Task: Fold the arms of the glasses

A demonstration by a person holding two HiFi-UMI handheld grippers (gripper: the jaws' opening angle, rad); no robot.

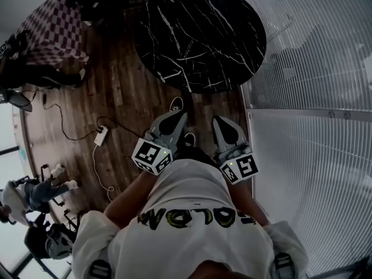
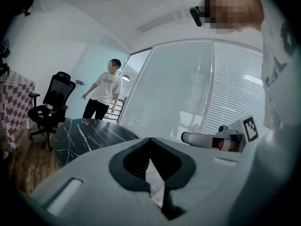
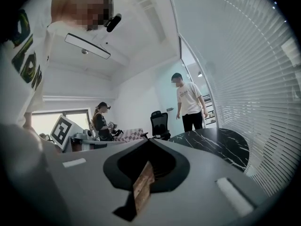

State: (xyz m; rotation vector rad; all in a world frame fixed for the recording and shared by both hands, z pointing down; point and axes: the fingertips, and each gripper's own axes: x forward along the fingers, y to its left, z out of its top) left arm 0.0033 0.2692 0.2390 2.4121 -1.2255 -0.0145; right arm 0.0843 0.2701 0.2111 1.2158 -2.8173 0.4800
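No glasses show in any view. In the head view I hold both grippers close in front of my chest, above the wood floor. They point toward the round black marble table (image 1: 200,34). My left gripper (image 1: 174,116) and my right gripper (image 1: 224,122) hang side by side, apart from the table. The left gripper view shows its grey jaws (image 2: 150,140) closed together with nothing between them, and the table (image 2: 89,131) ahead. The right gripper (image 3: 148,141) is likewise shut and empty, with the table (image 3: 214,142) ahead to the right.
A glass wall with blinds (image 1: 314,97) runs along the right. A checkered-cloth table (image 1: 52,28) stands at the far left. A power strip with cables (image 1: 101,136) lies on the floor. A person (image 2: 106,91) stands beyond the table near an office chair (image 2: 49,107). Another person (image 3: 101,121) is farther back.
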